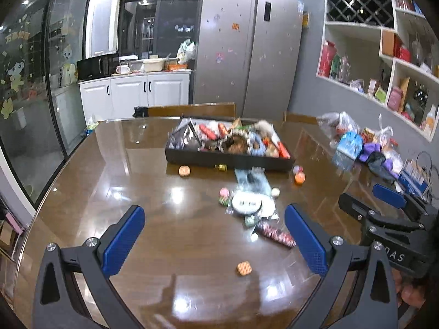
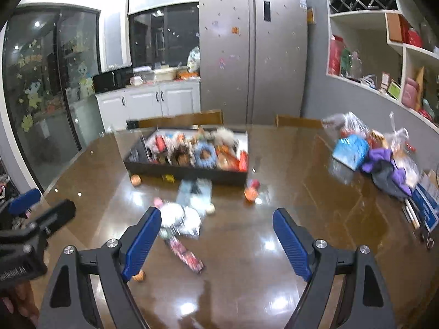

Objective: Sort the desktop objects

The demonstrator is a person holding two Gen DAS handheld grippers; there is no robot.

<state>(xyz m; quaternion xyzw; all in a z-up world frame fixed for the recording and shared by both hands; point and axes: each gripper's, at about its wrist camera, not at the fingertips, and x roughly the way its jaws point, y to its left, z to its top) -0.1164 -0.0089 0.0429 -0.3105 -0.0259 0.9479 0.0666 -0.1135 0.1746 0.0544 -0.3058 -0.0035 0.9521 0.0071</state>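
Snack pile [image 1: 252,205] beyond open jaws

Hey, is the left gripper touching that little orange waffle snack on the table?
Apart. In the left wrist view the waffle snack lies on bare table between the open left gripper fingers, well clear of both.

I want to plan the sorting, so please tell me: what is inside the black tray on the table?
The black tray is piled full: red packets, a blue fluffy ring, a dark pouch, other wrapped things too blurred to name. Its bottom and whatever lies underneath the pile are covered.
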